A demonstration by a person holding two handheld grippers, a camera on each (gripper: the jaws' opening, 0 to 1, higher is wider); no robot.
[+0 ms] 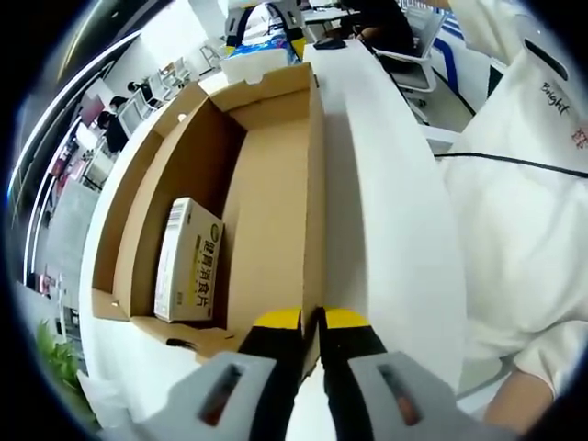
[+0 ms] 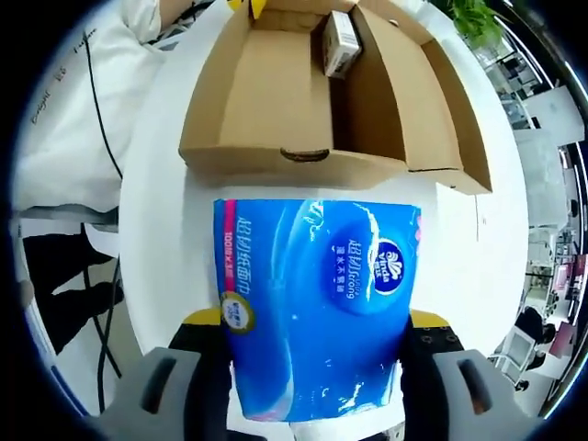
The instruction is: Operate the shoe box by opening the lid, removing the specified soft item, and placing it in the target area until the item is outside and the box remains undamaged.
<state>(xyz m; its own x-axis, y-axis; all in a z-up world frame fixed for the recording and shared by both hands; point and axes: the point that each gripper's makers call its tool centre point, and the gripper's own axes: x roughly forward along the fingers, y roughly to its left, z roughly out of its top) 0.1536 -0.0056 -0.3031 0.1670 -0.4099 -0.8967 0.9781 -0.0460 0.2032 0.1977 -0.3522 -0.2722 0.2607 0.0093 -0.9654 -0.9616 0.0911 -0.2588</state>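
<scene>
The open cardboard shoe box (image 1: pixel 266 184) lies on a white table (image 1: pixel 386 211), its lid folded out to the left. My left gripper (image 1: pixel 312 322) is shut on the box's near right wall, and the cardboard edge runs between its yellow-tipped fingers (image 1: pixel 276 320). In the right gripper view the same box (image 2: pixel 266 101) lies just beyond a blue soft tissue pack (image 2: pixel 312 294). My right gripper (image 2: pixel 317 322) is shut on that pack, which is outside the box and above the table (image 2: pixel 156 239).
A small white-and-yellow carton (image 1: pixel 188 262) lies inside the box, also seen as the carton (image 2: pixel 340 41). A person in white clothes (image 1: pixel 524 184) stands close on the right of the table. A black cable (image 2: pixel 101 119) hangs off the table edge. Office chairs and desks stand behind.
</scene>
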